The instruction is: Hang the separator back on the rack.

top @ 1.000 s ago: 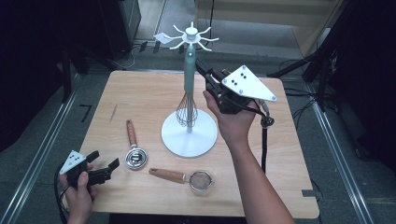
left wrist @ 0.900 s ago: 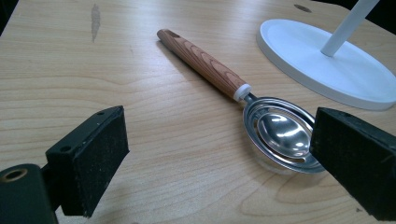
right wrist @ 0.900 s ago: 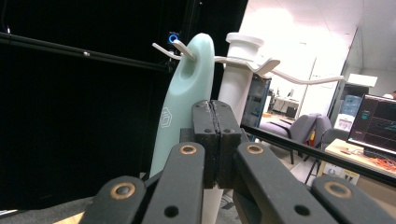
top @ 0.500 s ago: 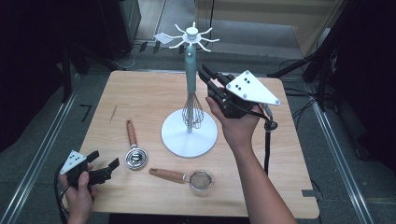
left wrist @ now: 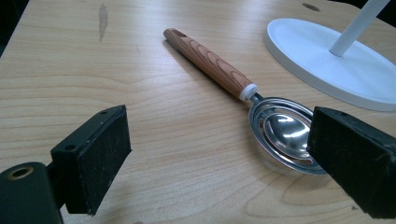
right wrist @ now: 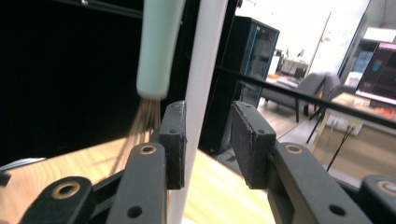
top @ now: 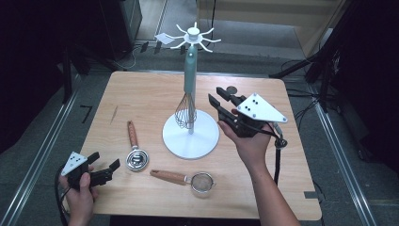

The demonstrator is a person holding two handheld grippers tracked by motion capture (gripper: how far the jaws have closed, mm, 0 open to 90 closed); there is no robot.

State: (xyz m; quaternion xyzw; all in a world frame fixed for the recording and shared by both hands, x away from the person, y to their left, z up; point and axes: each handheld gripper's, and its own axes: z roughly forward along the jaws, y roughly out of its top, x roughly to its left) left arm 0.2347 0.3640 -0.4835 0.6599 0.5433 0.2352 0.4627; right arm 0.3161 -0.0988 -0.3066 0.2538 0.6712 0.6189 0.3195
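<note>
Mint-handled wire whisk (top: 187,101) hangs on white hook stand (top: 190,136) — done. Right tool (top: 221,100), jaws just been opening w/ nothing between, beside it. Left tool (top: 107,168) wide — wood-handled spoon (top: 135,149), strainer (top: 188,179) left on bench (top: 141,99).

Whisk (top: 187,111) on stand (top: 190,136) mid-table; spoon (top: 135,151) left, strainer (top: 186,179) in front.

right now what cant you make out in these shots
- Whisk: right gripper view, handle top cut off by the upper edge, wires blurred behind the tongs.
- Spoon: left gripper view, bowl partly hidden behind one pad.
- Strainer: high view, mesh too small to read.
</note>
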